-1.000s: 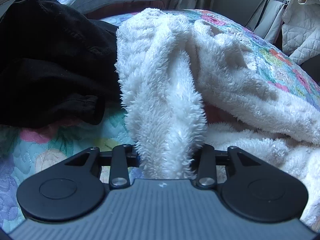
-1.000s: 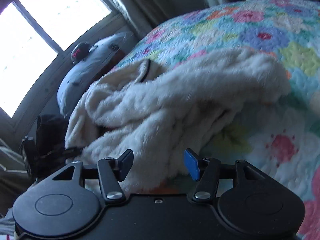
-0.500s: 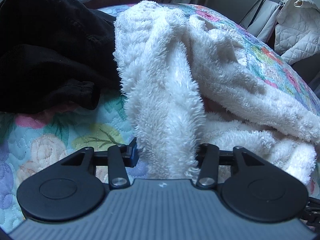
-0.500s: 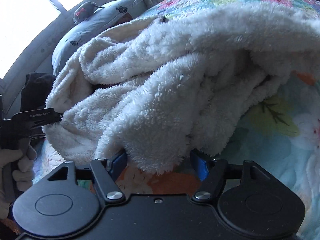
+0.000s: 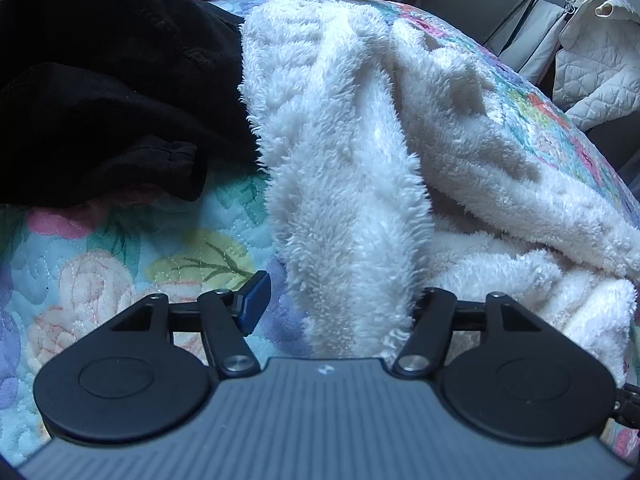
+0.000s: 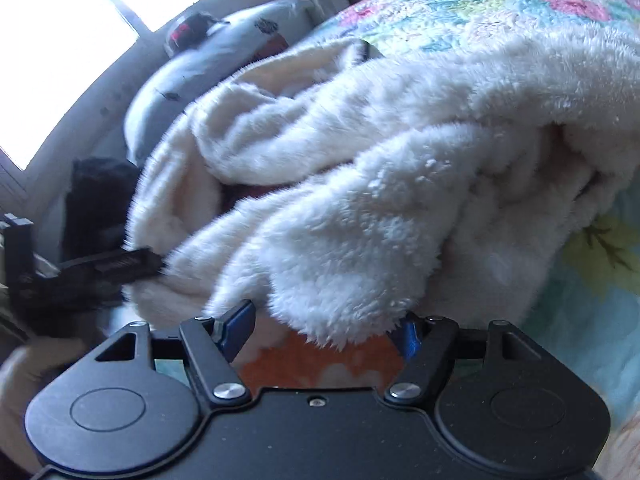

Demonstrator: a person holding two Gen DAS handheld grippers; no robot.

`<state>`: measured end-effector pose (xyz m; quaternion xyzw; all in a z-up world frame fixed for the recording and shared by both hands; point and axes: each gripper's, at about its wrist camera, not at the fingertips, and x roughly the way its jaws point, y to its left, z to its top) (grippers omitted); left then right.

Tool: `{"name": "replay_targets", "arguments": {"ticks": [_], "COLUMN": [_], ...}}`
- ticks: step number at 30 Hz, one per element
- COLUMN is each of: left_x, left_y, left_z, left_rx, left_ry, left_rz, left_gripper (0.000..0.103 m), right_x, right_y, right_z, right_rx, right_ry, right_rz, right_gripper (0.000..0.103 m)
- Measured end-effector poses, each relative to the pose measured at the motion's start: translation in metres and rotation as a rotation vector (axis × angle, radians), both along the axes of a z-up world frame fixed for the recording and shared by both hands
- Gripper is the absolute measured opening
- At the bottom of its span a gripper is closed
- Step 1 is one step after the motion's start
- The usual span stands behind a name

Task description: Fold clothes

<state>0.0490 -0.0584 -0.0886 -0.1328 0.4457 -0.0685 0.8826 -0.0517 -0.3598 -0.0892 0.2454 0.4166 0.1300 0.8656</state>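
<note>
My left gripper [image 5: 336, 308] is opening off the fleece [image 5: 352, 184]; right gripper [image 6: 324, 330] wide around its edge. Fleece bunched beside the black garment [image 5: 100, 92], unfolded.

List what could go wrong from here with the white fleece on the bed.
1. The left gripper is opening; its left finger already stands clear of the white fleece, so the raised fold may slump.
2. The black garment lies against the fleece and could get dragged along.
3. The right gripper straddles a thick bunch and may catch several layers.
</note>
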Motion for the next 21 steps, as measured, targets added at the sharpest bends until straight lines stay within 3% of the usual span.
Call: {"name": "replay_targets", "arguments": {"ticks": [8, 12, 17, 18, 19, 20, 21], "left_x": [0.007, 0.009, 0.009, 0.009, 0.009, 0.008, 0.006], "left_y": [0.013, 0.014, 0.013, 0.012, 0.011, 0.008, 0.005], "left_z": [-0.013, -0.017, -0.017, -0.017, -0.016, -0.013, -0.009], "left_rx": [-0.057, -0.076, -0.071, -0.064, -0.054, -0.049, -0.049], "left_ry": [0.022, 0.026, 0.025, 0.021, 0.013, -0.001, -0.018], "left_rz": [0.021, 0.023, 0.023, 0.021, 0.015, 0.005, -0.009], "left_gripper": [0.081, 0.081, 0.081, 0.081, 0.081, 0.072, 0.063], "right_x": [-0.016, -0.007, 0.013, 0.015, 0.017, 0.019, 0.019], "right_y": [-0.017, -0.025, -0.038, -0.038, -0.038, -0.037, -0.038], "right_z": [-0.004, -0.016, -0.051, -0.05, -0.047, -0.044, -0.038], "right_rx": [0.101, 0.085, 0.2, 0.186, 0.153, 0.119, 0.094], "right_ry": [0.023, 0.038, 0.069, 0.059, 0.053, 0.046, 0.024], "right_rz": [-0.111, -0.172, -0.276, -0.279, -0.274, -0.269, -0.26], "right_gripper": [0.075, 0.075, 0.074, 0.064, 0.039, 0.028, 0.023]}}
